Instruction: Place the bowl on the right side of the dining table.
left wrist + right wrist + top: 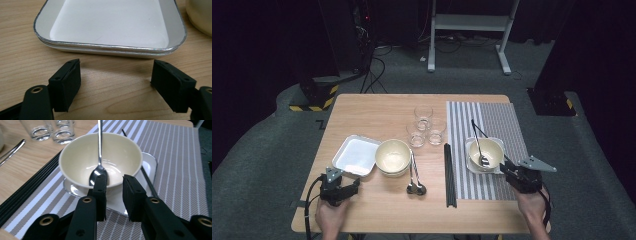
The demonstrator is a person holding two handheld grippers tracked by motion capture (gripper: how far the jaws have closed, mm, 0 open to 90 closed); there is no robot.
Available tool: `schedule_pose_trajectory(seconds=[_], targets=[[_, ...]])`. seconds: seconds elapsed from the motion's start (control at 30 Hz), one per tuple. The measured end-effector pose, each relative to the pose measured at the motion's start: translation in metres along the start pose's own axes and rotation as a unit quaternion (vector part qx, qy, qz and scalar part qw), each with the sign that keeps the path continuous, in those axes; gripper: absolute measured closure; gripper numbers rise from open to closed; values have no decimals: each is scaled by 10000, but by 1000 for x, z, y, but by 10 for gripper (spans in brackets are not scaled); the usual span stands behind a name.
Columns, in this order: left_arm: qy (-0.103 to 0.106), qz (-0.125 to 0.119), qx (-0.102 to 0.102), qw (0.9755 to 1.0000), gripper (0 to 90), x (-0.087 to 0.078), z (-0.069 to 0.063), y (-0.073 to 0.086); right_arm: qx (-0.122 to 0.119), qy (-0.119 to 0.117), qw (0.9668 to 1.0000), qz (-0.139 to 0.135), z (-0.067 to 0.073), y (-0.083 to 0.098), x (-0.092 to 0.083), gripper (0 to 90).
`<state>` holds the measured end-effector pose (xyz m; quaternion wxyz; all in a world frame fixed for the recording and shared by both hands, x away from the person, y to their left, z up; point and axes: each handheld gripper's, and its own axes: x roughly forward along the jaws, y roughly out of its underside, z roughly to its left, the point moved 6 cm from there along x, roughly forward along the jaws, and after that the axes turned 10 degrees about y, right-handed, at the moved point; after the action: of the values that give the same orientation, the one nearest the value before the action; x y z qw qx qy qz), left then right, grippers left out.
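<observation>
While my right gripper [113,187] hangs unclenched, gripping nothing, beside the cream ceramic bowl [486,153], one place setting looks laid.
Next, my left gripper [116,82], jaws wide and empty, must close on the white square metal-rimmed tray [110,25].

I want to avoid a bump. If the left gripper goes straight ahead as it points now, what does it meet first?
Most likely the near rim of the white square plate. The left gripper has open fingers and bare table before it; depth is uncertain.

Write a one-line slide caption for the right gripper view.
Right gripper with empty, narrowly parted jaws faces a cream ceramic bowl holding a metal spoon on a striped grey placemat.
</observation>
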<state>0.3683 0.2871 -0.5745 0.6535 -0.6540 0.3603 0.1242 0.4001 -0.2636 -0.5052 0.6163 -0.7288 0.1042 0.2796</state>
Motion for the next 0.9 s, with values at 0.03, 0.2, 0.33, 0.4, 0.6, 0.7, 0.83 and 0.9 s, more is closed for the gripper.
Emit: schedule_pose_trajectory(seconds=[0.03, 0.2, 0.33, 0.4, 0.6, 0.7, 0.83, 0.9], targets=[[0, 0, 0, 10000, 242, 0, 0, 0, 0, 0, 10000, 0, 0, 0, 0, 729], [12, 2, -4, 10000, 241, 0, 0, 0, -16, -101, 9999, -3, 12, 5, -3, 725], [15, 1, -6, 10000, 241, 0, 0, 0, -2, -200, 9998, -13, 24, 11, -2, 721], [10, 2, 0, 10000, 242, 0, 0, 0, -4, -264, 9996, -17, 29, 13, 0, 722], [-25, 19, 33, 10000, 244, 0, 0, 0, -123, -436, 9990, -30, 48, 14, 1, 722], [-21, 21, 29, 10000, 244, 0, 0, 0, -188, -507, 9985, -81, 56, 12, 1, 719], [-25, 23, 34, 10000, 243, 0, 0, 0, -238, -648, 9975, -151, 69, 10, 0, 718], [-39, 27, 36, 10000, 244, 0, -1, 0, -289, -718, 9969, -149, 76, 11, 0, 716]])
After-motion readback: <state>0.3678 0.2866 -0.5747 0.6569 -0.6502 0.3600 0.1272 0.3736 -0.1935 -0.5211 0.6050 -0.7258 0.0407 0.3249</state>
